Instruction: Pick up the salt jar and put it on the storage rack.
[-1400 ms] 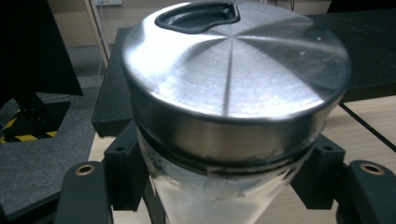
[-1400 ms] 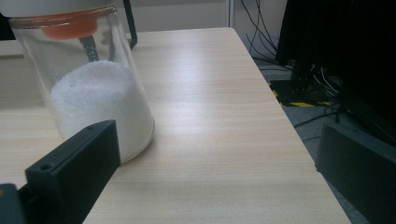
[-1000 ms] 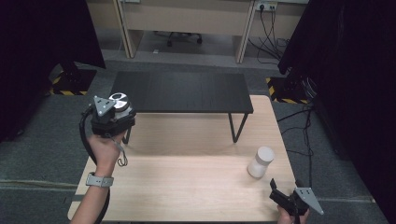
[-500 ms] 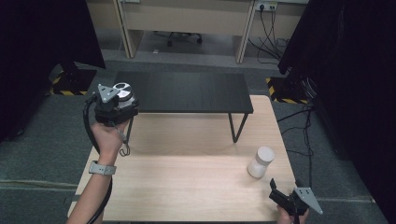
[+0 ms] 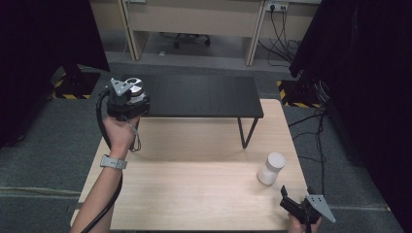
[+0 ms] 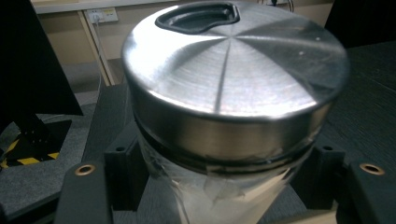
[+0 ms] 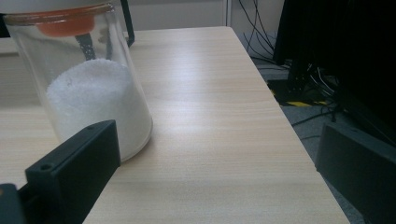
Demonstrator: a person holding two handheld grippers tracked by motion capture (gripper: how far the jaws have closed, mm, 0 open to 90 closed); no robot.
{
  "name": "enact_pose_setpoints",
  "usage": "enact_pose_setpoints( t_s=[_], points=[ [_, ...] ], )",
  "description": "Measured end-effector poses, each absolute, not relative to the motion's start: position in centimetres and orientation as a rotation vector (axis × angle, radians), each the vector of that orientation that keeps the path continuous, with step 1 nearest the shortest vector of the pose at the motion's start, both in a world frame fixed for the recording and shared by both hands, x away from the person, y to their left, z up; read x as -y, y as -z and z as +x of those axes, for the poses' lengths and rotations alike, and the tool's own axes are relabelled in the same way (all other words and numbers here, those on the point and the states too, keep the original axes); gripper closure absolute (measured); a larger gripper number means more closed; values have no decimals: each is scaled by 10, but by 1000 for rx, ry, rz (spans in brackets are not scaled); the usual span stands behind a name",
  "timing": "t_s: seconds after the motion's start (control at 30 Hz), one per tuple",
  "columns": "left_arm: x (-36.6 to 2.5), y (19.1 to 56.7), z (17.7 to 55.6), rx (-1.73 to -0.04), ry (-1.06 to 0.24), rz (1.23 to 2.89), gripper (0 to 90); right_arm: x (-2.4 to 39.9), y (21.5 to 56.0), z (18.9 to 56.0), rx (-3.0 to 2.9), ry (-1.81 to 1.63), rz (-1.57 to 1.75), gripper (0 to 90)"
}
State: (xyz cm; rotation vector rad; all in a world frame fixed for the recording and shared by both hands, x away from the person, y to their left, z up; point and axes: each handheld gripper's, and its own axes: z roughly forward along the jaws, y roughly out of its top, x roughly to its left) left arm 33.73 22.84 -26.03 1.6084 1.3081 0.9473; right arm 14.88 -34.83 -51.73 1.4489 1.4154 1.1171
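Up at the far left of the scene, the left gripper (image 5: 127, 99) holds a jar (image 6: 233, 116) with a round steel lid (image 6: 236, 58). Its fingers (image 6: 86, 191) are closed on the jar's clear body just below the lid, one on each side. The jar stands upright, its long axis vertical and the lid facing up; the lid has a dark recessed slot near its far edge. In the high view the held jar is over the left end of the low black shelf (image 5: 204, 94) that stands on the far part of the wooden table (image 5: 194, 194).

Over at the near right corner of the table, the right gripper (image 5: 291, 206) has its fingers (image 7: 74, 172) spread wide with nothing between them. Just beyond its left finger a second jar (image 7: 93, 93) stands upright on the table, clear-walled, partly filled with white grains, with an orange part under its white cap (image 5: 276, 160). The finger and this jar are close together, but I cannot tell whether they touch.
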Motion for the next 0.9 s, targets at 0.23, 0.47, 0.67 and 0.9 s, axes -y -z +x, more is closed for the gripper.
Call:
enact_pose_setpoints(
  t_s=[0.23,0.47,0.67,0.9],
  points=[
    [-226,261,359,-1315,-945,1621,313,347,518,148,-1402,-1114,1453,3],
    [-225,261,377,-1317,-945,1621,312,346,518,149,-1397,-1112,1456,3],
    [-224,262,389,-1316,-940,1630,313,345,518,149,-1395,-1107,1458,3],
    [-225,263,394,-1311,-934,1636,312,344,517,149,-1395,-1099,1460,3]
  ],
)
